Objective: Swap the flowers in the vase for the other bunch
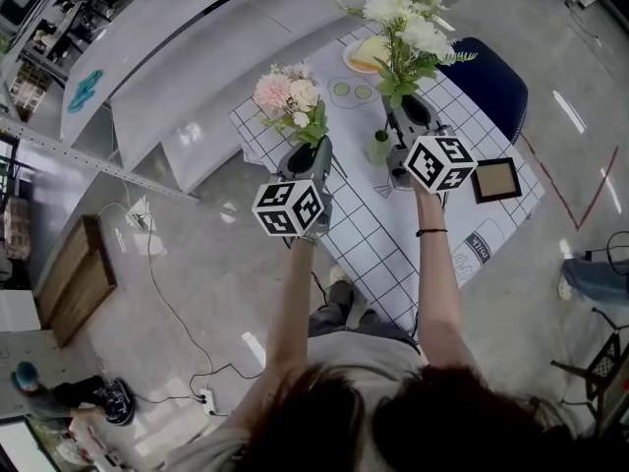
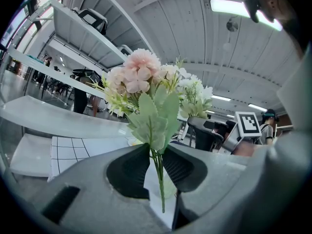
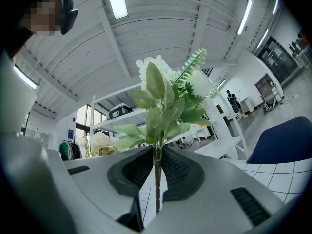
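Note:
My left gripper point(image 1: 313, 150) is shut on the stems of the pink flower bunch point(image 1: 288, 96), held upright over the table's left edge. In the left gripper view the thin green stems point(image 2: 158, 174) sit pinched between the pads, with the pink blooms point(image 2: 140, 77) above. My right gripper point(image 1: 405, 116) is shut on the single stem of the white flower bunch point(image 1: 405, 28). The right gripper view has that stem point(image 3: 156, 179) clamped between the jaws and its leaves point(image 3: 165, 101) above. A small pale-green vase point(image 1: 379, 147) stands on the cloth between the two grippers, with nothing seen in it.
A white grid-pattern cloth point(image 1: 369, 229) covers the table. On it lie a yellow plate point(image 1: 364, 55) at the far side and a dark picture frame point(image 1: 495, 179) at the right. A blue chair point(image 1: 496, 82) stands behind. Grey shelves point(image 1: 167, 57) run along the left.

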`<state>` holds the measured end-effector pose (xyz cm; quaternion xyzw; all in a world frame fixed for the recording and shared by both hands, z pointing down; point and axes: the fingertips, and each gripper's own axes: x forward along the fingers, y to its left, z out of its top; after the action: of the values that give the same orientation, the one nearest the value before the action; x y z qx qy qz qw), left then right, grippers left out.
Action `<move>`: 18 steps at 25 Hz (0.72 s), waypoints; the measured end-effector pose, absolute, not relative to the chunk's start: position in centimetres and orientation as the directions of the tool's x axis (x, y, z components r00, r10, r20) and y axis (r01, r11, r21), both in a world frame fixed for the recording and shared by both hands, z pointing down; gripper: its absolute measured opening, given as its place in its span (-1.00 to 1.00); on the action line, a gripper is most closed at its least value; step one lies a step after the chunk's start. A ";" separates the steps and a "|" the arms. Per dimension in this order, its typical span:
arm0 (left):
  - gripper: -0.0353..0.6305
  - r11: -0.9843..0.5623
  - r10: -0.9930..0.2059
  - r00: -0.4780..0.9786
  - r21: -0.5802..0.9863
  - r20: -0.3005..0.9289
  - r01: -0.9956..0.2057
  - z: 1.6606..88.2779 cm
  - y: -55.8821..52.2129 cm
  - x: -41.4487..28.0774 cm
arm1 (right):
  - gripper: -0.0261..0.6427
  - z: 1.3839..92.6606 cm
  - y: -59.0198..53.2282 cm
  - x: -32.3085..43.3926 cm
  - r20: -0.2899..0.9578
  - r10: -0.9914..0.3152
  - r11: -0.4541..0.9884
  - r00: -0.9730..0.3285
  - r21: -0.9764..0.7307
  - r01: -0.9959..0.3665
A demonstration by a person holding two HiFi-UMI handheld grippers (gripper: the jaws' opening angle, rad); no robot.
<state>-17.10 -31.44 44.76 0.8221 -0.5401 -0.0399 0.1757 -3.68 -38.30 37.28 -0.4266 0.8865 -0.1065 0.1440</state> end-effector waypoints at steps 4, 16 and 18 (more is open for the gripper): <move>-0.65 -0.353 -0.902 0.413 0.334 0.128 -0.874 45.0 -31.6 -17.1 | -0.77 37.7 -38.4 -4.3 -0.159 -0.779 0.624 -0.606 -0.292 -0.725; -0.65 -0.345 -0.902 0.409 0.340 0.137 -0.875 45.5 -31.6 -17.0 | -0.77 40.4 -38.2 -5.3 -0.102 -0.781 0.621 -0.617 -0.239 -0.747; -0.65 -0.344 -0.902 0.409 0.341 0.139 -0.875 45.6 -31.6 -17.0 | -0.77 40.8 -38.0 -5.3 -0.095 -0.782 0.619 -0.616 -0.237 -0.749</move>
<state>-16.98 -31.56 45.56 0.8188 -0.5425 -0.0371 0.1839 -5.26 -38.04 40.84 -0.4278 0.8946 -0.0872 0.0948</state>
